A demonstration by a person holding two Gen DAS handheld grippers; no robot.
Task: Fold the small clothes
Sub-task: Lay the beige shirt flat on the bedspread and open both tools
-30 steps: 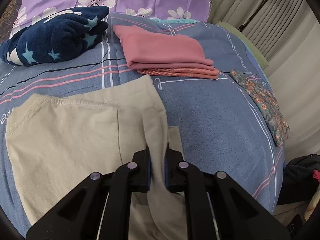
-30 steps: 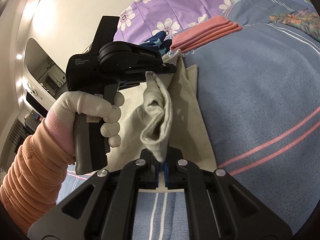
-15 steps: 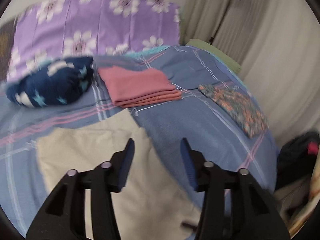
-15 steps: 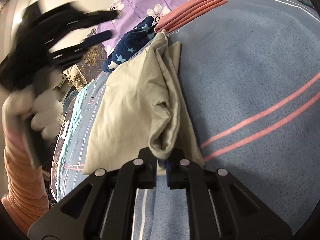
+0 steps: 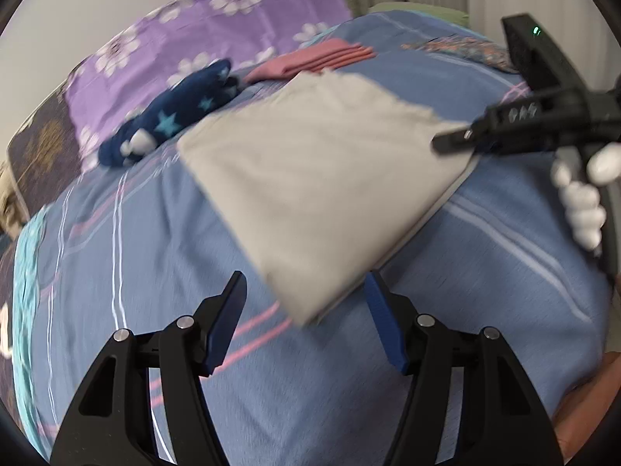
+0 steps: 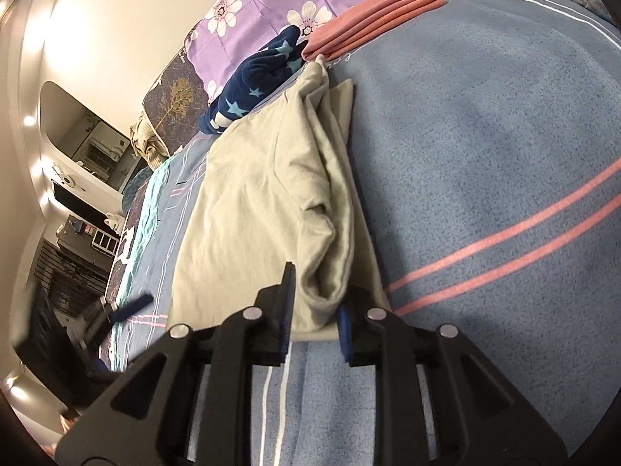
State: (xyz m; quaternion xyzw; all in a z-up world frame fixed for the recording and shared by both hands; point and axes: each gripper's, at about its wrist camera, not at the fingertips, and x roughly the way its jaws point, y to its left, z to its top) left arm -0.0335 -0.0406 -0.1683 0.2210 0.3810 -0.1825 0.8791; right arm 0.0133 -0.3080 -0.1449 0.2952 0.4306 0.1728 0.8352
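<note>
A beige garment point(image 5: 310, 178) lies partly folded on the blue striped bedspread point(image 5: 271, 388). My left gripper point(image 5: 306, 322) is open and empty, hovering just short of the garment's near corner. The right gripper point(image 5: 458, 141) shows at the garment's right corner in the left wrist view. In the right wrist view the garment point(image 6: 264, 194) has a folded-over edge bunched along its right side. My right gripper point(image 6: 314, 310) is open, its jaws standing either side of that bunched fold. The left gripper point(image 6: 116, 310) appears blurred at the left.
A folded pink stack point(image 5: 314, 60) and a navy star-print bundle point(image 5: 170, 116) lie beyond the garment, in front of a purple flowered pillow point(image 5: 202, 39). A floral patterned cloth point(image 5: 465, 48) lies at the far right. The bed edge drops off at the right.
Both grippers have let go of the beige garment and opened. The left gripper has swung left and back to the garment's near corner. The lifted fold now rests on the bed.
</note>
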